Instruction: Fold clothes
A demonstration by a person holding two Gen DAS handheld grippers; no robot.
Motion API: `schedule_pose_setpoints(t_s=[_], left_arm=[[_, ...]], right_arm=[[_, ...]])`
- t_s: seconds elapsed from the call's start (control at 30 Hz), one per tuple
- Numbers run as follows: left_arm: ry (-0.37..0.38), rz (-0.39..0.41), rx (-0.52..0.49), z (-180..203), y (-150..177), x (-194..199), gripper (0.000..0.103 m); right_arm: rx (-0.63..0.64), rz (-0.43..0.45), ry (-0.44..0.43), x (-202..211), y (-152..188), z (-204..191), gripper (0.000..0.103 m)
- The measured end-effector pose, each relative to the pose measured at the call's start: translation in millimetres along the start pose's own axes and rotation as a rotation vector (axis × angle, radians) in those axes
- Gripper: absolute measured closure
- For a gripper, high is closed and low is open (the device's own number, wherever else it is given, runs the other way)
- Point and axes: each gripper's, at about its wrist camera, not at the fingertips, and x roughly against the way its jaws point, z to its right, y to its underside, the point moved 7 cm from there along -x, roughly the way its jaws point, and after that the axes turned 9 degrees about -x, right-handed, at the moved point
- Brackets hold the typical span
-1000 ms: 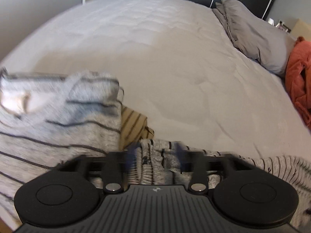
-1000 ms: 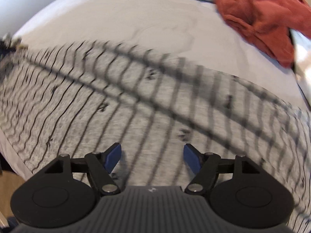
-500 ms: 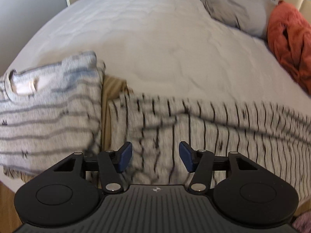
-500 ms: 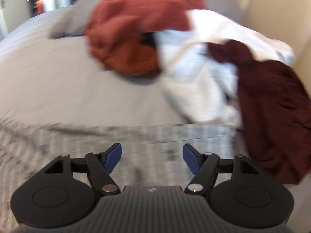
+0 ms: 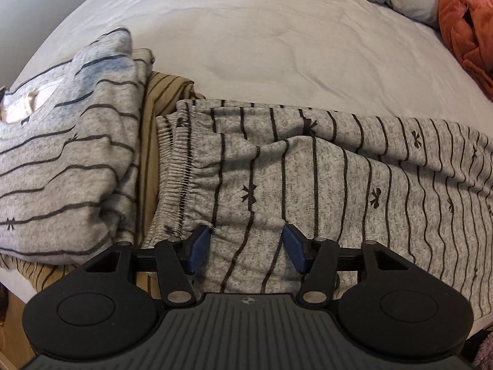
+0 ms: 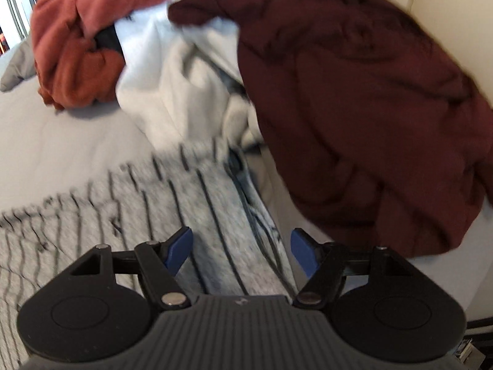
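Left tool (image 5: 246,248) spread, striped pants (image 5: 339,185) waistband just beneath.

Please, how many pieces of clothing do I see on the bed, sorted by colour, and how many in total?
Grey with dark stripes: 2, the folded top and the pants
Tan with stripes: 1, the folded piece under the top
Orange-red: 1
Dark maroon: 1
White: at least 1, a crumpled heap
Total: 6

Grey striped trousers (image 5: 323,185) lie flat (waistband leftward) beside folded sweater (image 5: 67,141).
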Motion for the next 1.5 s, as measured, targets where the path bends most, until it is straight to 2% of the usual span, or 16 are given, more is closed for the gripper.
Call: schedule_pose_setpoints(t_s=[0.07, 0.17, 0.2, 0.23, 0.27, 0.3, 0.37, 0.5, 0.63, 0.83, 1.17, 1.3, 1.37, 1.47, 1.5], left_arm=[[-0.002, 0.001, 0.000, -0.3, 0.3, 0.3, 0.052], [0.000, 0.006, 0.013, -2.5, 1.1, 0.6, 0.052], [0.000, 0.008, 0.016, -3.1, 1.4, 0.5, 0.052], [0.000, 0.009, 0.019, -3.3, 1.2, 0.2, 0.052], [0.001, 0.011, 0.022, -2.8, 0.4, -0.1, 0.052], [0.004, 0.016, 0.022, -2.7, -0.3, 0.8, 0.052], [0.013, 0.030, 0.023, -3.2, -1.9, 4.5, 0.052], [0.037, 0.073, 0.032, -4.3, -6.2, 15.9, 0.052], [0.081, 0.118, 0.028, 0.2, -13.7, 29.6, 0.052], [0.158, 0.200, -0.003, 14.4, -21.8, 56.3, 0.052], [0.300, 0.244, 0.032, 40.1, -6.5, 65.2, 0.052], [0.328, 0.233, 0.018, 49.3, 3.6, 63.7, 0.052], [0.342, 0.228, 0.007, 55.1, 7.9, 63.4, 0.052], [0.362, 0.222, 0.008, 61.3, 12.5, 62.0, 0.052], [0.368, 0.219, 0.006, 63.4, 13.7, 61.6, 0.052]], right_arm=[[0.027, -0.034, 0.011, -12.6, 8.0, 2.8, 0.030], [-0.014, -0.045, 0.000, -22.2, 16.6, 4.8, 0.033], [-0.028, -0.055, -0.027, -21.4, 17.1, 2.5, 0.048], [-0.042, -0.066, -0.059, -19.6, 17.1, -0.5, 0.059], [-0.057, -0.078, -0.091, -17.8, 17.1, -3.4, 0.084], [-0.055, -0.082, -0.102, -15.2, 17.8, -6.9, 0.090], [-0.024, -0.073, -0.094, -7.6, 18.2, -12.0, 0.093], [-0.073, -0.054, -0.189, 25.3, 17.7, -22.6, 0.094], [-0.059, -0.033, -0.292, 73.2, 19.4, -53.8, 0.094], [0.055, -0.036, -0.408, 105.6, 61.8, -150.7, 0.094], [0.250, -0.041, -0.595, 159.1, 136.2, -312.4, 0.094], [0.401, -0.081, -0.576, 135.5, 188.6, -366.7, 0.094], [0.470, -0.097, -0.562, 122.4, 206.6, -381.6, 0.086], [0.531, -0.130, -0.579, 116.1, 226.5, -391.4, 0.056], [0.545, -0.142, -0.595, 118.0, 231.3, -391.9, 0.052]])
